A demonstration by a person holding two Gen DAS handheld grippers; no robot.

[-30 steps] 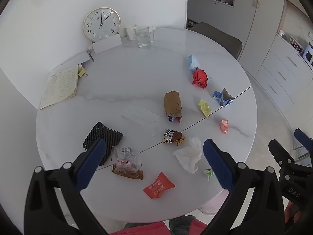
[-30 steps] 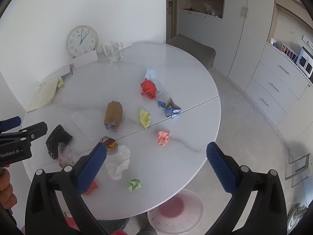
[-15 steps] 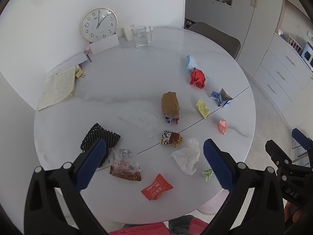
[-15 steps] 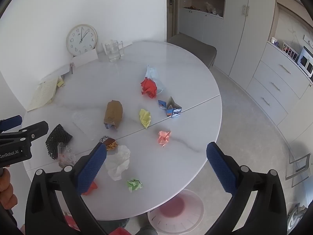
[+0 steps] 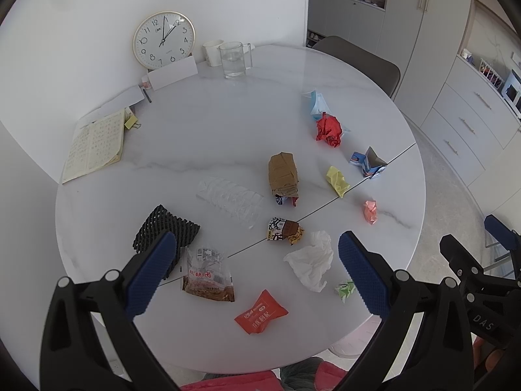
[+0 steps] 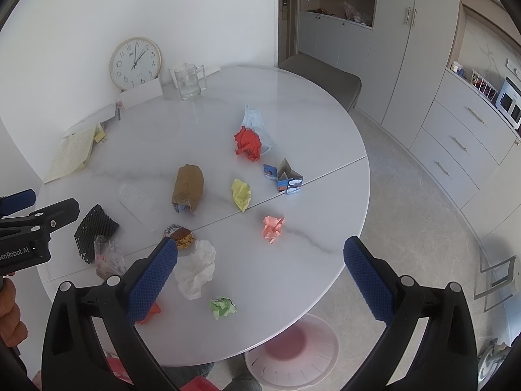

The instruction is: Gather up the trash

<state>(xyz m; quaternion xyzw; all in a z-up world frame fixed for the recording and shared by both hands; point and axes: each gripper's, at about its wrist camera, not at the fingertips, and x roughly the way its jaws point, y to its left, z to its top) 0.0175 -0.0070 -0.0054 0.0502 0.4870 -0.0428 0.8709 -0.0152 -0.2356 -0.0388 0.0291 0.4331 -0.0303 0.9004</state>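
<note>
Both tools spread wide above the littered table, nothing picked up yet.

My left tool and right tool hang released and empty over the near edge of the round white marble table, where all the trash lies scattered. Nearest are the crumpled white tissue, a small green paper wad and a glossy red-orange snack packet. I judge the tissue the sensible first pick: descend straight, pinch its puffed middle, since soft paper squashes easily while slick foil slides. Further out sit a taped brown parcel, yellow, pink and red paper balls, and a torn blue carton. A pale pink bin waits on the floor below the table's edge.
</note>
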